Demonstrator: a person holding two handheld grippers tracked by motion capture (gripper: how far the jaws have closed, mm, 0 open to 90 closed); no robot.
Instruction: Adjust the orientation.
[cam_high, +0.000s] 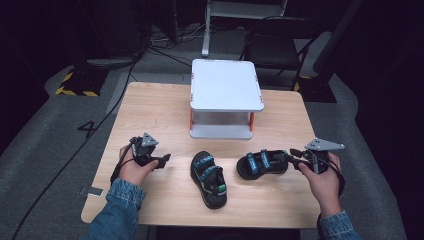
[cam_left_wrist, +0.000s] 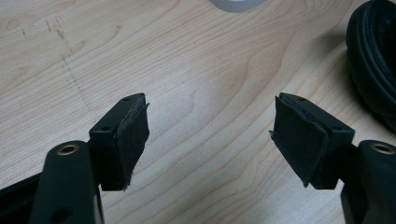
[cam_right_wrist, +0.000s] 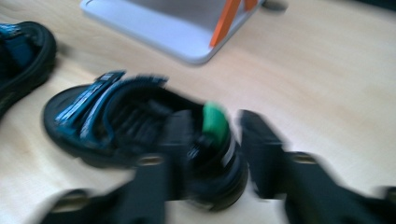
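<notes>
Progress: both sandals lie on the bench, none on the rack; judged from this, the work is at an early stage, with the right sandal only now being taken at its heel and the left one untouched.
Room: dark, grey floor, cables and a stand's foot at 12 o'clock beyond the bench.
Bench (cam_high: 150, 105): pale wood, faint pencil marks in the left gripper view.
Rack (cam_high: 226, 84): white, two-tier, orange posts, at 12 o'clock on the bench, both tiers bare.
Left sandal (cam_high: 209, 179): black with blue straps, at 6 o'clock from the rack, toe pointing to 11.
Right sandal (cam_high: 262, 164): just beside it at 3 o'clock, lying crosswise.
Right hand-held gripper (cam_right_wrist: 212, 154): partly open, jaws either side of the right sandal's heel; blur hides whether the pads press.
Left hand-held gripper (cam_left_wrist: 210, 135): wide open, empty, at 9 o'clock from the left sandal.
</notes>
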